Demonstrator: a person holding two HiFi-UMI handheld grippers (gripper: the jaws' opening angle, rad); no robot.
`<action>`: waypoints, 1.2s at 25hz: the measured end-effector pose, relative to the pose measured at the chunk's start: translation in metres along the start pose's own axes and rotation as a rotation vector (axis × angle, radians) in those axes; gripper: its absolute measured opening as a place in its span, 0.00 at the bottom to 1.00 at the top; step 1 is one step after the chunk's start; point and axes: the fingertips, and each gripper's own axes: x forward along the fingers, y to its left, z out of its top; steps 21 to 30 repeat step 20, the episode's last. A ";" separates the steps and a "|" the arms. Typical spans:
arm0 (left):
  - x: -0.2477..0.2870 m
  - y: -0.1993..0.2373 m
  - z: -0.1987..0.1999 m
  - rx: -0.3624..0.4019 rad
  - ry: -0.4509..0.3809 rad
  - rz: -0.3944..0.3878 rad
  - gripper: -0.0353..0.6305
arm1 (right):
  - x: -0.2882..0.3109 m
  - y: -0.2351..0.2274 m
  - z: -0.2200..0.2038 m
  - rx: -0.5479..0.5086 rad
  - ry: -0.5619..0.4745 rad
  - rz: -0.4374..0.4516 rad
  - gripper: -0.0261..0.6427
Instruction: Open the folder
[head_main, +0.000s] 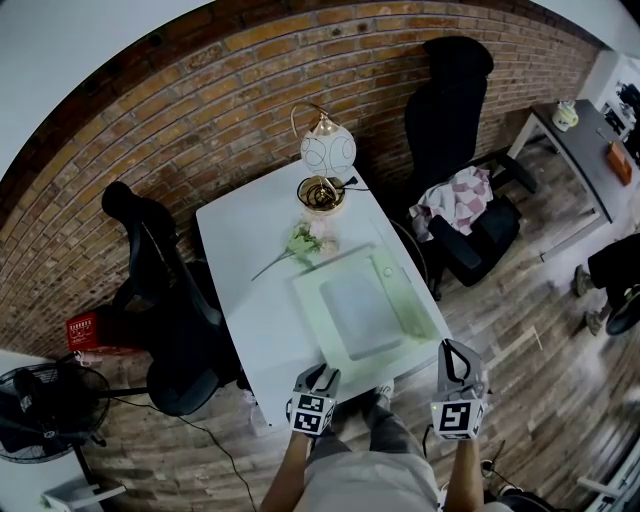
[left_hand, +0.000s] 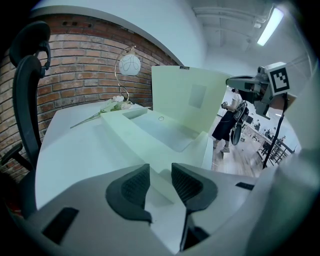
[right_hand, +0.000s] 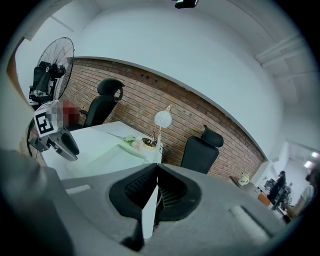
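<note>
Folder (head_main: 360, 305) lay on the surface (head_main: 240, 235), toward its 5 o'clock corner, with us standing at 6. Its cover (left_hand: 192, 97) stood roughly upright along the folder's 3 o'clock side.

Right gripper (head_main: 452, 350): jaws pressed together on the cover's thin near edge. Left gripper (head_main: 322, 375): jaws spread, the folder's near-left corner lying between them. We saw no pad pressing on it.

Risks, as we judged them:
- The pinch sat on a narrow strip of a thin, smooth sheet. A tug or a twist could have let the cover slide out and drop shut.
- With the left jaws not clamped, the base looked free. A pull on the cover could have lifted it or skidded it toward 3 or 6 o'clock.
- The base lay close to the surface's edges at 6 and 3. A skid either way risked sending the folder to the floor.
- Laid fully back toward 3 o'clock, the cover would likely have overhung the edge, and its weight could have tipped the base.

Room:
- 12 o'clock: flowers (head_main: 303, 242) just beyond the folder's far edge, lamp (head_main: 327, 150) behind them. Little slack for pushing the folder away from us.
- 9 to 10 o'clock: bare surface, the best direction for shifting the base.
- 3 o'clock: open air past the edge, clear for the right gripper's swing.
- A chair (head_main: 150, 260) stood at 9 and a second chair (head_main: 455, 100) at 1, both off the surface and well apart from the folder.
</note>
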 end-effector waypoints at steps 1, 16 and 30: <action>0.000 0.000 0.000 0.001 0.000 0.000 0.26 | 0.000 0.000 0.000 0.001 0.001 -0.001 0.05; 0.000 0.000 0.000 -0.001 -0.001 -0.001 0.26 | 0.000 -0.002 -0.002 0.009 0.000 -0.011 0.05; 0.001 -0.001 0.002 -0.001 -0.009 -0.001 0.26 | 0.001 -0.004 -0.001 0.004 -0.011 -0.011 0.05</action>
